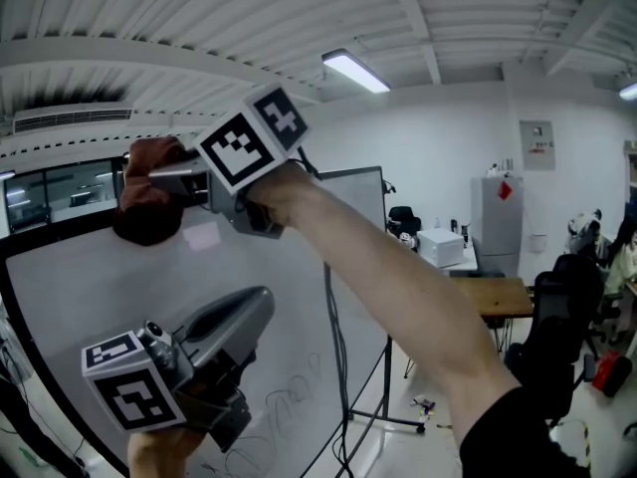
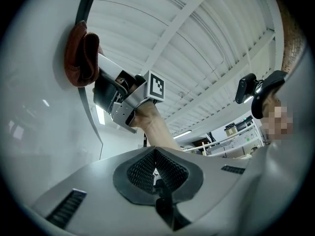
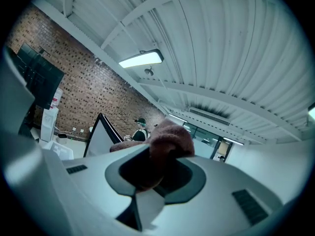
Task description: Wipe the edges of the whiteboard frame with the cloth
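We press cloth [image 1: 147,205] against top edge of whiteboard frame [image 1: 60,232], right gripper [image 1: 167,179] clamped on it (cloth bunched); left gripper [image 1: 237,315] lower, clenched, empty.

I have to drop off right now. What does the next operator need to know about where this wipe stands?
Right gripper: shut on the cloth, raised, cloth pressed on the top edge of the whiteboard frame.
Left gripper: shut, empty, held low in front of the whiteboard.
Done: cloth gripped and on the frame; how much edge is already wiped cannot be told.
Left: probably run the cloth along the top edge, then the other edges.
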The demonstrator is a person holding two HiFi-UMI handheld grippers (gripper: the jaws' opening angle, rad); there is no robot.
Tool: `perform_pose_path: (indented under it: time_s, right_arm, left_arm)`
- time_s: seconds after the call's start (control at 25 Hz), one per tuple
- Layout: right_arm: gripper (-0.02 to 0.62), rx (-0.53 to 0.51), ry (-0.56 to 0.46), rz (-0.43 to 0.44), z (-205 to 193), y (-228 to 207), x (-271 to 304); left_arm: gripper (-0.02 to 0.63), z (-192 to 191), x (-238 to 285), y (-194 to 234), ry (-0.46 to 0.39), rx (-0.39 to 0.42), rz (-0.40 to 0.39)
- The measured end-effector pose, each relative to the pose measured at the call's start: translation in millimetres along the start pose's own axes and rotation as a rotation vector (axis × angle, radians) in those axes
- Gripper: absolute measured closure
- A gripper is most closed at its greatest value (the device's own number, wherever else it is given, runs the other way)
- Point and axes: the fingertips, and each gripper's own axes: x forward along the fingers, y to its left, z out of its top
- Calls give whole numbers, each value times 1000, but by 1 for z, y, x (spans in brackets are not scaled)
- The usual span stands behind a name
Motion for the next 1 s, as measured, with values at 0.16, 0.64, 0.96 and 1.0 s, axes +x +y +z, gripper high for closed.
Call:
perform_pose_path:
  time_s: [0.16, 0.64, 0.96, 1.0]
  right_arm:
    - [500, -4, -6, 3, -5, -9, -6]
    - [500, -39, -34, 89, -30, -48, -35]
    - [500, -9, -53, 114, -34, -67, -38]
    - [500, -10, -54, 113, -34, -68, -37]
  left_arm:
    - [609, -5, 18, 4, 3, 6, -9]
    - [609, -28, 85, 42, -7, 53, 115]
    - [609, -31, 95, 59, -15, 44, 175]
    - [609, -32, 96, 61, -14, 43, 173]
